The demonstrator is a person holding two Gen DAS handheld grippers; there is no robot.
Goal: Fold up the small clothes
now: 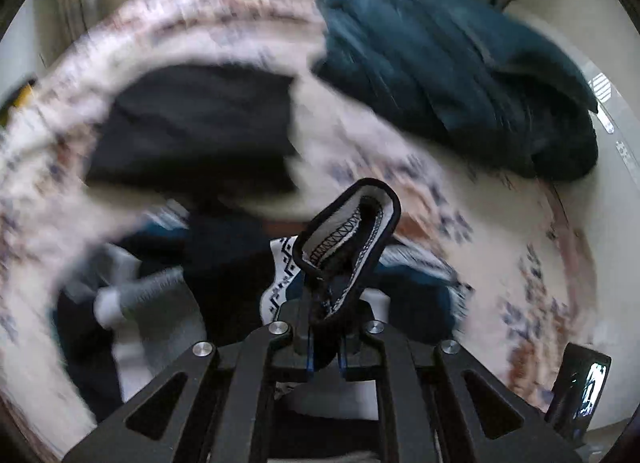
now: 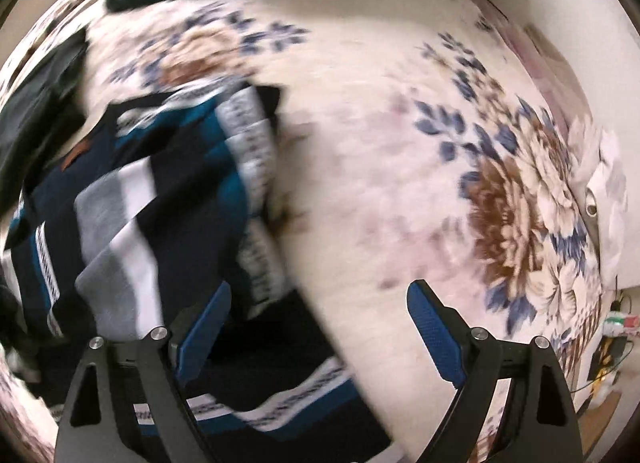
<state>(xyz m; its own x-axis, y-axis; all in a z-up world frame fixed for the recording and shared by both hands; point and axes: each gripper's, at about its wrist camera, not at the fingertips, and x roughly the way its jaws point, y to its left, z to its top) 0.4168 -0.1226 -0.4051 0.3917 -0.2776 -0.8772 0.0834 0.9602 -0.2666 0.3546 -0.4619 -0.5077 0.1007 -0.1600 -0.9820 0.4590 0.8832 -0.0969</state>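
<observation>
Most of both views is filled by a bed under a cream bedspread [image 2: 360,167] printed with blue and brown flowers. A big teal blanket [image 1: 452,75] is bunched at its far side, and only the left wrist view shows the whole heap; the right sees just its lower edge. That left view alone also shows a black garment [image 1: 196,131] spread flat beside the blanket, and a dark phone-like object [image 1: 580,395] at the bed's near right corner. A pile of small clothes [image 2: 140,199], navy, teal, grey and white with patterned bands, lies on the left part of the bed, its right edge touching bare bedspread; open room runs from there to the mattress edge on the right. The right tool [image 2: 316,327] hangs released above the pile's edge, jaws wide with nothing between them. The left tool [image 1: 326,327] is clenched on a navy sock [image 1: 348,239], white inside with zigzag stitching, its cuff standing up open above the pile.
</observation>
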